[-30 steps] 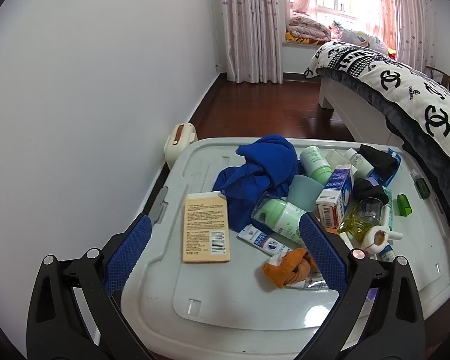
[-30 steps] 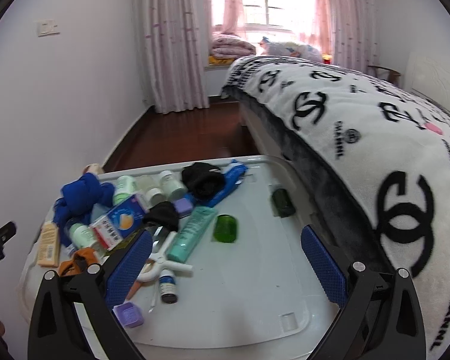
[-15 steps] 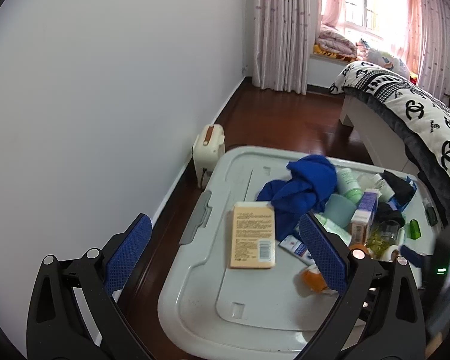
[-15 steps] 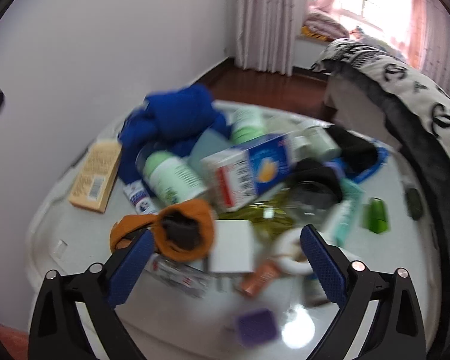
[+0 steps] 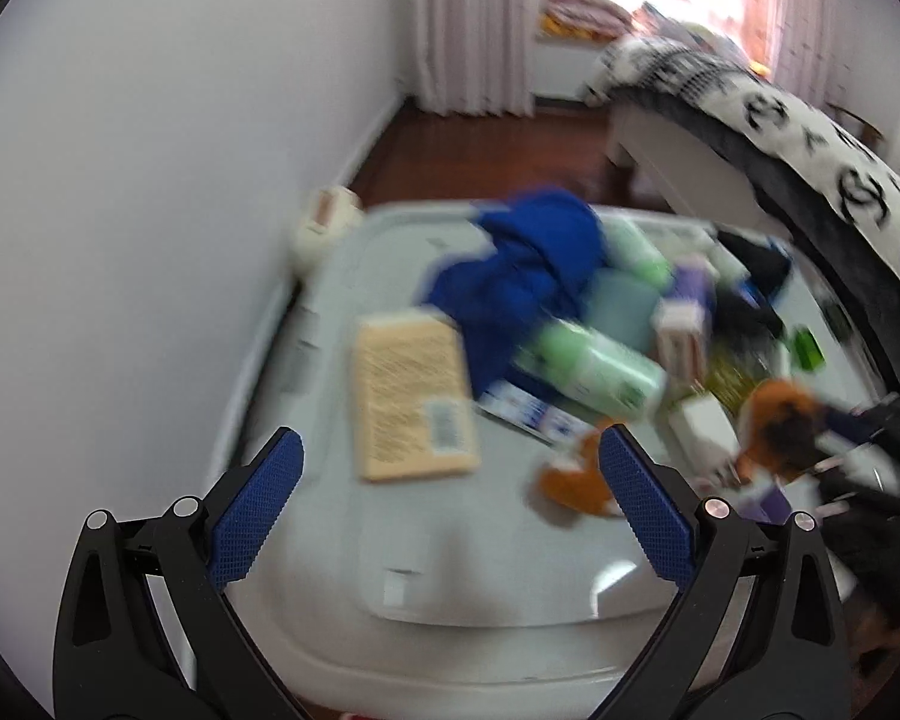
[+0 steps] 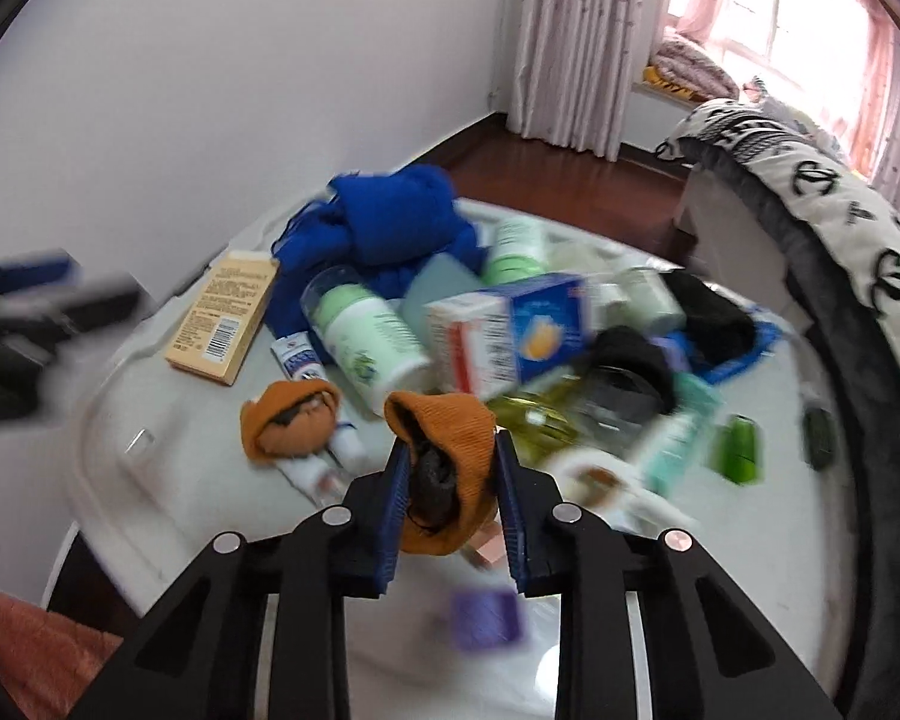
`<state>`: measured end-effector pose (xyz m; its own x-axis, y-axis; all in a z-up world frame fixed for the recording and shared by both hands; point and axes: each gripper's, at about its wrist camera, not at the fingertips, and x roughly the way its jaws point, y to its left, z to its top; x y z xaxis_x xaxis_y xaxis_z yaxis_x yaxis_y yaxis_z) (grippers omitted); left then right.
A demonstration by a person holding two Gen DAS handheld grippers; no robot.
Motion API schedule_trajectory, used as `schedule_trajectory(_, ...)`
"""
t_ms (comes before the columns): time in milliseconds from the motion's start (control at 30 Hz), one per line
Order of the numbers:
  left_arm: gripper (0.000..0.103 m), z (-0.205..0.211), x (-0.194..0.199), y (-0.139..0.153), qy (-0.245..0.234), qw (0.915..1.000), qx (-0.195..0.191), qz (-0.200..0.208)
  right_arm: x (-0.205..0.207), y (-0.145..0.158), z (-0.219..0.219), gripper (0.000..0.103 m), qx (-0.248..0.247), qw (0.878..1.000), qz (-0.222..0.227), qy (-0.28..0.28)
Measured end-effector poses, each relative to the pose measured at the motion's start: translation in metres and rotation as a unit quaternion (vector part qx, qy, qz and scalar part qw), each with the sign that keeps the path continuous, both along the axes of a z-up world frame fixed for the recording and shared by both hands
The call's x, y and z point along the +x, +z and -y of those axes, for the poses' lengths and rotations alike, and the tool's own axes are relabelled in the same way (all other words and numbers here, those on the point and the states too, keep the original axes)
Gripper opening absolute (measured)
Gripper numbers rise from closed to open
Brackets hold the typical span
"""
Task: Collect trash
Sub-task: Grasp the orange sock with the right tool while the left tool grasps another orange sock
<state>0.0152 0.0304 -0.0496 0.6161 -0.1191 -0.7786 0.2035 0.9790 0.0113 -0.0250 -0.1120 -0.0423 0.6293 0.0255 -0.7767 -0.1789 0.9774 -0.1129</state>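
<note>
The work surface was the pale grey lid [image 6: 168, 480] of a plastic storage box, set on a dark wood floor [image 6: 570, 162] between a white wall [image 6: 240, 90] and a bed [image 6: 858, 228] with a black-and-white patterned cover. Curtains [image 6: 570, 36] hung beside a bright window [image 6: 768, 12] at the far end of the room.

The lid was crowded. A blue cloth [image 6: 390, 222] lay at the back, a tan box [image 6: 225, 318] toward the wall side, and a green-and-white bottle [image 6: 366, 342] and a blue-and-white carton [image 6: 510, 333] lay on their sides in the middle.

The right gripper [image 6: 450, 480] was closing its jaws on an orange sock [image 6: 450, 438] over the near part of the lid; the pads pressed it on both sides. A second orange sock [image 6: 288, 420] lay just beside it on the lid.

The left gripper [image 5: 450, 516] stood open with nothing between its jaws, above the near edge of the lid. That view was blurred.
</note>
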Motion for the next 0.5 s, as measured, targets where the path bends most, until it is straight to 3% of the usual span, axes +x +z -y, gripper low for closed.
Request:
schedule_trajectory(67, 0.096, 0.016, 0.003, -0.013, -0.020, 0.9998, 0.005, -0.009, -0.017, 0.017, 0.019, 0.028, 0.012, 1.000, 0.006, -0.010)
schedule_trajectory(233, 0.096, 0.057, 0.014, -0.048, -0.045, 0.9965, 0.065, -0.027, -0.055, 0.050, 0.043, 0.028, 0.053, 0.998, 0.034, -0.021)
schedule_trajectory(400, 0.093, 0.060, 0.026, -0.074, -0.039, 0.9960, 0.052, -0.061, -0.068, 0.055, 0.048, 0.028, 0.090, 0.995, 0.043, -0.027)
schedule_trajectory(500, 0.048, 0.061, 0.032, -0.085, -0.053, 0.9933, 0.037, -0.095, -0.068, 0.050, 0.040, 0.028, 0.075, 0.996, 0.045, -0.023)
